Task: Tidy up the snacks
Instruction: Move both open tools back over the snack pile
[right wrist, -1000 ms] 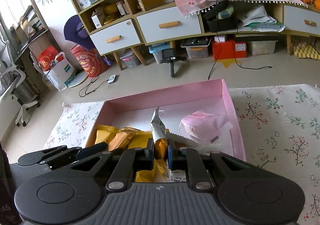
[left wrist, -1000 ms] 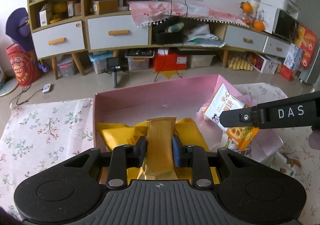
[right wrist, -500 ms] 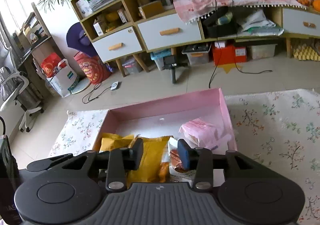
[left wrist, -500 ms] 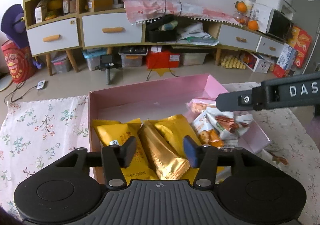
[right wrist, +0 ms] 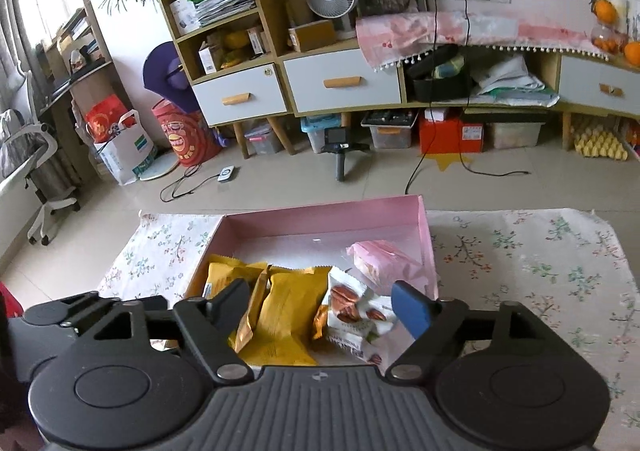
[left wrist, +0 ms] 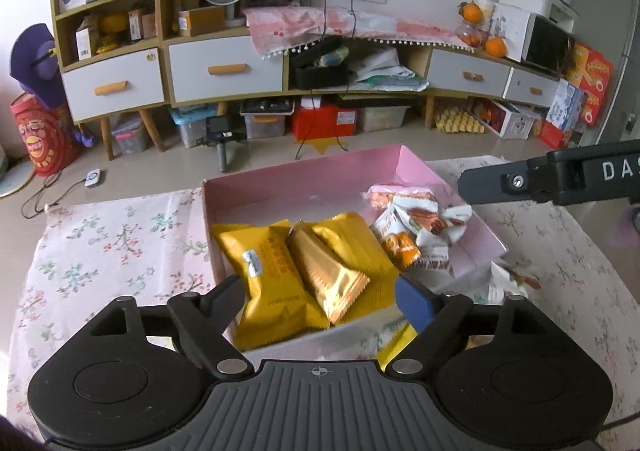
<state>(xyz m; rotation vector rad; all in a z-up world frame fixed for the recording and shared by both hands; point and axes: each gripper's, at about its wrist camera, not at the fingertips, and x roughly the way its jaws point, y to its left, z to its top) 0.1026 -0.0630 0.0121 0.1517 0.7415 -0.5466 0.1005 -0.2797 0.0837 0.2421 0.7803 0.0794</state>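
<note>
In the left wrist view the near wall of the pink box (left wrist: 304, 343) and the lower ends of the yellow packets (left wrist: 268, 283) run under the camera's own housing, and a further yellow wrapper (left wrist: 394, 345) outside the box shows only as a sliver behind the finger linkage, so what it is cannot be told. The right gripper reaches in from that picture's right edge as one black finger (left wrist: 496, 187), the lettering on it cut off after "DAS". In the right wrist view the print on the white nut packets (right wrist: 352, 311) is too small to read, and the left gripper's finger (right wrist: 92, 311) is half hidden at the lower left.
</note>
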